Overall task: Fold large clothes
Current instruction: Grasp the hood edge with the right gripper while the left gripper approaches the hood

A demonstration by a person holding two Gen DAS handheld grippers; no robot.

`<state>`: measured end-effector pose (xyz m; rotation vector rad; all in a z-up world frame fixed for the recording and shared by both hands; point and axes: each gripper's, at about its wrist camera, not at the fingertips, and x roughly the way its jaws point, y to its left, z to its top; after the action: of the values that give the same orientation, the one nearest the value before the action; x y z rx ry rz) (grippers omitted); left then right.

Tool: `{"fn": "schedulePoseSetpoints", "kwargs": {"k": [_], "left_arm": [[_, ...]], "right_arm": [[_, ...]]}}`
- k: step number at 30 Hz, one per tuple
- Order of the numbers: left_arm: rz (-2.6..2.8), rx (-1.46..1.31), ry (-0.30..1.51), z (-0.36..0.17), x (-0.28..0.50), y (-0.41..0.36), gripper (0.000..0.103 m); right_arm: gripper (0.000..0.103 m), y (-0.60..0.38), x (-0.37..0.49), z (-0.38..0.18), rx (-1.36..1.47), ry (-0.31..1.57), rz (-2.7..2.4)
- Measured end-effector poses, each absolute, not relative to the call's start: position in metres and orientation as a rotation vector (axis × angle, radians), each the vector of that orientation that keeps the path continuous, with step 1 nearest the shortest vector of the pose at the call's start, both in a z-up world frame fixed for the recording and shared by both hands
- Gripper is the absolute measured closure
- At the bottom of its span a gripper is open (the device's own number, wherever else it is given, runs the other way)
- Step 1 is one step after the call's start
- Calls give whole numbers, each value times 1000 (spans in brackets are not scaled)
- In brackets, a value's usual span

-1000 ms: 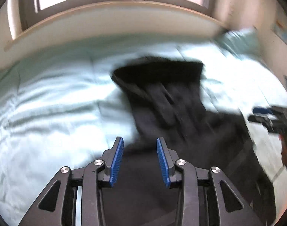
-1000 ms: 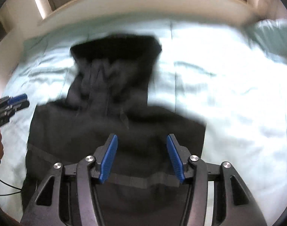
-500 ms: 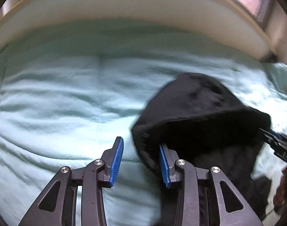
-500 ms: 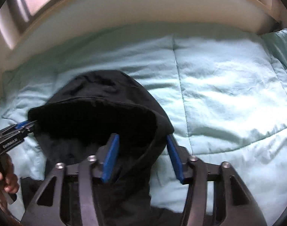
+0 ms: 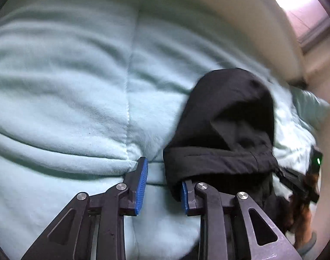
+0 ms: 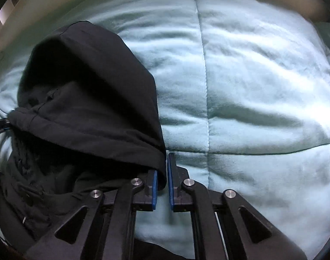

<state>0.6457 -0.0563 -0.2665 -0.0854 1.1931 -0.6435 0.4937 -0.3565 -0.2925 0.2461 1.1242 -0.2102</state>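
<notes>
A black hooded jacket lies on a pale green quilt. Its hood [image 5: 227, 117] fills the right of the left wrist view and the left of the right wrist view [image 6: 89, 99]. My left gripper [image 5: 164, 181] is open, its jaws wide apart, with the hood's left brim corner lying over the right finger [image 5: 184, 192]. My right gripper [image 6: 162, 177] has its jaws nearly together, pinching the hood's right brim corner [image 6: 160, 171] between the blue pads. The jacket's body is mostly hidden below both grippers.
The quilt [image 6: 251, 86] spreads wide on both sides, with a stitched seam [image 5: 128, 99] running through it. A cream headboard [image 5: 251, 21] curves along the far edge below a window. A pillow [image 5: 310, 106] lies at the far right.
Both grippers have moved forward and down to the hood's brim. The right gripper has closed on the brim corner. The left gripper stays open, now with the brim over its right finger.
</notes>
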Motion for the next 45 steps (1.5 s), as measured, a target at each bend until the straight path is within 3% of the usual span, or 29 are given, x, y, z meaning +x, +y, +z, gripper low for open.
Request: {"fn": "schedulePoseSetpoints", "kwargs": {"k": [6, 8, 10, 15, 18, 22, 26, 33, 39, 42, 45], "left_arm": [[-693, 166, 1089, -220, 594, -42, 74], [-749, 179, 1037, -195, 573, -33, 74], [-761, 181, 980, -176, 565, -35, 74], [-733, 101, 886, -140, 593, -87, 73], [-726, 102, 972, -167, 619, -119, 73], [-771, 125, 1207, -230, 626, -131, 73], [-773, 94, 1252, -276, 620, -115, 73], [-774, 165, 1082, -243, 594, -109, 73], [-767, -9, 945, -212, 592, -65, 73], [-694, -2, 1095, -249, 614, -66, 73], [-652, 97, 1197, -286, 621, -81, 64]], "right_arm": [[81, -352, 453, -249, 251, 1066, -114], [62, -352, 438, -233, 254, 1042, -95], [56, -348, 430, -212, 242, 998, -78], [56, -333, 484, -174, 222, 940, -77], [56, -321, 523, -182, 220, 957, -67], [56, -317, 544, -236, 236, 1120, -4], [56, -315, 536, -291, 201, 1207, 13], [56, -328, 520, -265, 260, 1117, 28], [56, -347, 512, -227, 298, 991, -7], [56, -350, 532, -251, 279, 1080, -75], [56, -344, 543, -290, 267, 1164, -73]]}}
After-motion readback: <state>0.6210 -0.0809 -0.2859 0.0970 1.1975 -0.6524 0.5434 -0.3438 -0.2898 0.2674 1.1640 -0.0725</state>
